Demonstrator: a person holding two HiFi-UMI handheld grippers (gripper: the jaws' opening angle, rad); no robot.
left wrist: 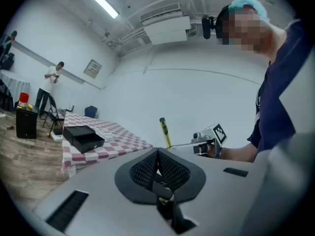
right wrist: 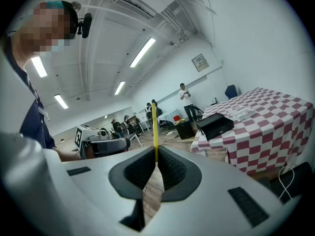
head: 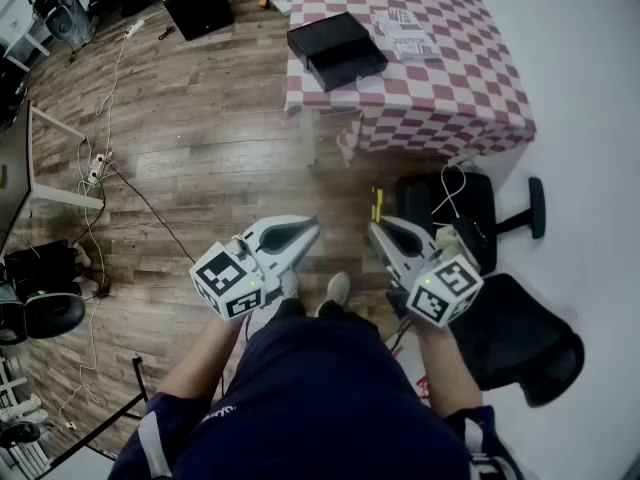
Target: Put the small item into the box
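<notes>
I stand on the wood floor, well short of the checkered table point(head: 455, 88). A black box point(head: 337, 50) lies on it, also seen in the left gripper view point(left wrist: 82, 137) and the right gripper view point(right wrist: 215, 125). My right gripper point(head: 378, 228) is shut on a thin yellow stick-like item point(head: 378, 206), which stands up between its pads point(right wrist: 155, 127). From the left gripper view, that item point(left wrist: 165, 132) rises above the right gripper point(left wrist: 209, 140). My left gripper point(head: 312, 230) is shut with nothing held, its pads point(left wrist: 170, 170) pressed together.
A white printed booklet point(head: 405, 33) lies beside the box. Black office chairs point(head: 525, 343) stand to my right. Cables point(head: 100, 168) trail across the floor at left, near a black case point(head: 198, 8). Several people stand far off point(right wrist: 183, 93).
</notes>
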